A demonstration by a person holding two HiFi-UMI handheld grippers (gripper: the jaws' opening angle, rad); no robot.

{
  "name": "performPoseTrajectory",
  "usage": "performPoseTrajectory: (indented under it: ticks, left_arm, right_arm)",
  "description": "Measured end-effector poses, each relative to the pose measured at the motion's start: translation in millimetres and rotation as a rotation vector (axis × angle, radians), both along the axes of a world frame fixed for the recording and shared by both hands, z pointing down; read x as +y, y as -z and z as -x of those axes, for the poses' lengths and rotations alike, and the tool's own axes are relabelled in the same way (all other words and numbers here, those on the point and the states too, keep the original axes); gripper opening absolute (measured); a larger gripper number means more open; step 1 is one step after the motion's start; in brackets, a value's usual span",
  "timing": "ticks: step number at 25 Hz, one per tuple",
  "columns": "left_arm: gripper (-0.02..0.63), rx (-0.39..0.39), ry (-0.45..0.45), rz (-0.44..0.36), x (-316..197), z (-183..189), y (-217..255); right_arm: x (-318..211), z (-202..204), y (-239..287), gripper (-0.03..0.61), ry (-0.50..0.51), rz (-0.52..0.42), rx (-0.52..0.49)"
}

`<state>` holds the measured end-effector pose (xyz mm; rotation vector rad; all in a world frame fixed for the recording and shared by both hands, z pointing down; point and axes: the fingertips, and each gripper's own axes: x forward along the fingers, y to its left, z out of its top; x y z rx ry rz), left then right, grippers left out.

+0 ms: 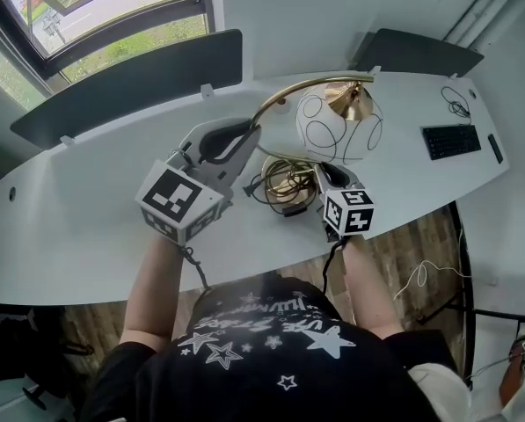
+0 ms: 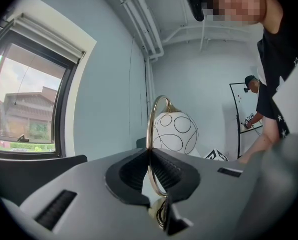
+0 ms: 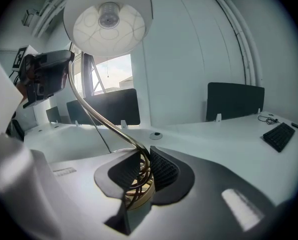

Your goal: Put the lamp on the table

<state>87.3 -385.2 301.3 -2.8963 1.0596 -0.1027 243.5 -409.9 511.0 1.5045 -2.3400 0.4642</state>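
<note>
Left gripper (image 1: 247, 137) pinches the thin brass arm (image 1: 275, 104) of the lamp (image 1: 337, 128) and the right gripper (image 1: 325, 176), at its four o'clock, clamps the stem by the base (image 1: 284, 185) over the table's (image 1: 86, 209) near edge, a sound hold on stiff metal, since the globe shade at twelve o'clock looks fragile and top-heavy.

No wording can be read. White lettering is printed among stars on the black shirt (image 1: 271, 319) at 6 o'clock, but it cannot be made out. Only black-and-white square patterns are borne by the cubes of the left gripper (image 1: 244, 136) and the right gripper (image 1: 320, 172).
</note>
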Motion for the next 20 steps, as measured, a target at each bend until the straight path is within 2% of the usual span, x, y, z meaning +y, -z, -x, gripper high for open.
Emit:
performPoseTrajectory:
  ticks: [3, 8, 20]
  left_arm:
    - [0.031, -0.009, 0.025, 0.010, -14.7, -9.0, -4.9]
    - [0.032, -0.030, 0.046, 0.030, -77.5, -37.5, -14.4]
    - [0.032, -0.051, 0.090, 0.035, -122.6, -31.6, -22.9]
  right_arm:
    - [-18.6, -8.8, -3.0, 0.052, 0.020, 0.003, 0.001]
    - [-80.7, -37.8, -11.9, 0.052, 0.040, 0.031, 0.009]
    - [-130.4, -28.8, -21.4, 0.052, 0.054, 0.051, 0.005]
